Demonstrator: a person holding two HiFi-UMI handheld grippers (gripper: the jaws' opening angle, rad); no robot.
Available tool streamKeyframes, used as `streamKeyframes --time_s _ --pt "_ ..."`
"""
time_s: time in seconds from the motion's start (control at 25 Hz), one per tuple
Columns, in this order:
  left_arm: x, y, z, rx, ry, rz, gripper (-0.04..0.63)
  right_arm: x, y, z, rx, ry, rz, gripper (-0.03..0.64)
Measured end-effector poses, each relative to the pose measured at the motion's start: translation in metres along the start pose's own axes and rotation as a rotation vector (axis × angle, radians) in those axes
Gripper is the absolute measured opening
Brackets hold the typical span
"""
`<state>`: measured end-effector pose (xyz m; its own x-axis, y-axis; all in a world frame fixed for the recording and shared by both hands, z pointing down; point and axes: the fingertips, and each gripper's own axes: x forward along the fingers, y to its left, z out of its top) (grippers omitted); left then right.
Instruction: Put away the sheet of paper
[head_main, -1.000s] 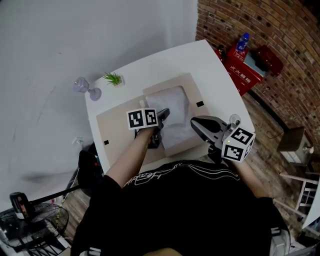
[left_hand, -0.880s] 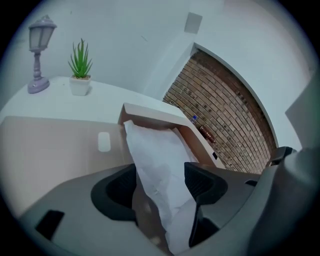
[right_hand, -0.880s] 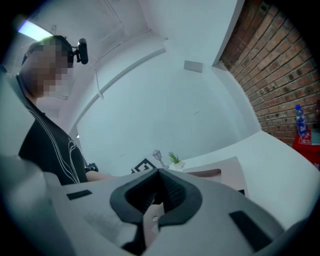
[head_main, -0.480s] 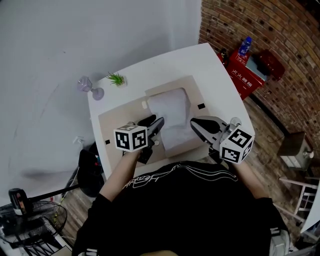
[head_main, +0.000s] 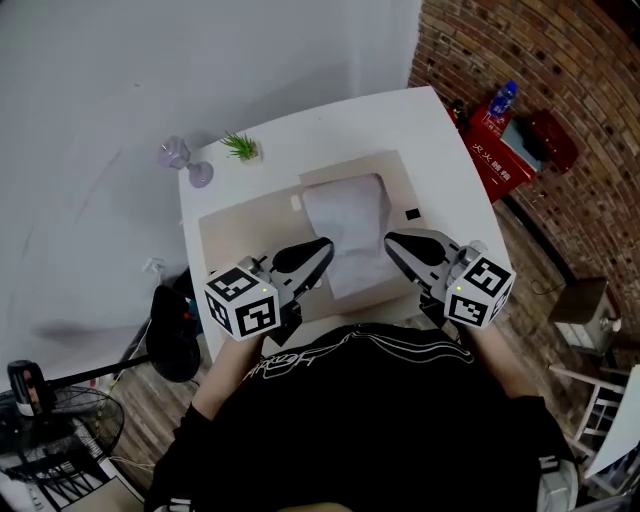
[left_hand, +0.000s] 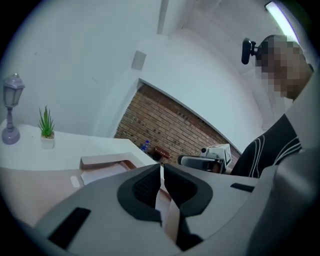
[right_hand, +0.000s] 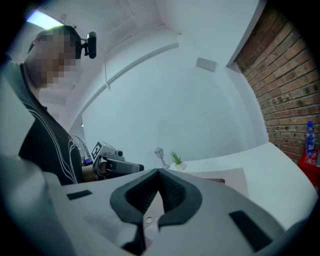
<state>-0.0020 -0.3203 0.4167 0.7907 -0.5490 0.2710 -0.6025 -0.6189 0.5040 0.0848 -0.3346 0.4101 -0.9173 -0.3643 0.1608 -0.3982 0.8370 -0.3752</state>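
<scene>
a: where's the sheet of paper (head_main: 345, 228)?
b: only the head view shows it whole: white, faintly rumpled, lying in the open brown folder (head_main: 240, 232) on the white table (head_main: 400, 120). the left gripper view catches just a pale strip of it past the jaws.
a: and the grippers?
b: left gripper (head_main: 322, 247) is clenched on nothing, its tips by the sheet's near left edge. right gripper (head_main: 391, 240) is pinched together too, empty, at the sheet's right side.
</scene>
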Motion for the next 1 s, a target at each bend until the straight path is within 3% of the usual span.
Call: streamKeyframes --time_s 0.12,0.32,1.0 --pt "-0.004 0.0 0.006 -0.01 -0.035 0.002 0.046 0.007 0.002 0.003 -0.004 0.002 0.022 0.002" --pt "-0.004 0.008 0.001 0.033 -0.019 0.041 0.046 0.017 0.005 0.002 -0.057 0.038 0.026 0.002" --pt "-0.009 0.021 -0.001 -0.044 -0.055 0.079 0.046 0.019 0.009 -0.006 -0.042 0.07 0.055 0.002"
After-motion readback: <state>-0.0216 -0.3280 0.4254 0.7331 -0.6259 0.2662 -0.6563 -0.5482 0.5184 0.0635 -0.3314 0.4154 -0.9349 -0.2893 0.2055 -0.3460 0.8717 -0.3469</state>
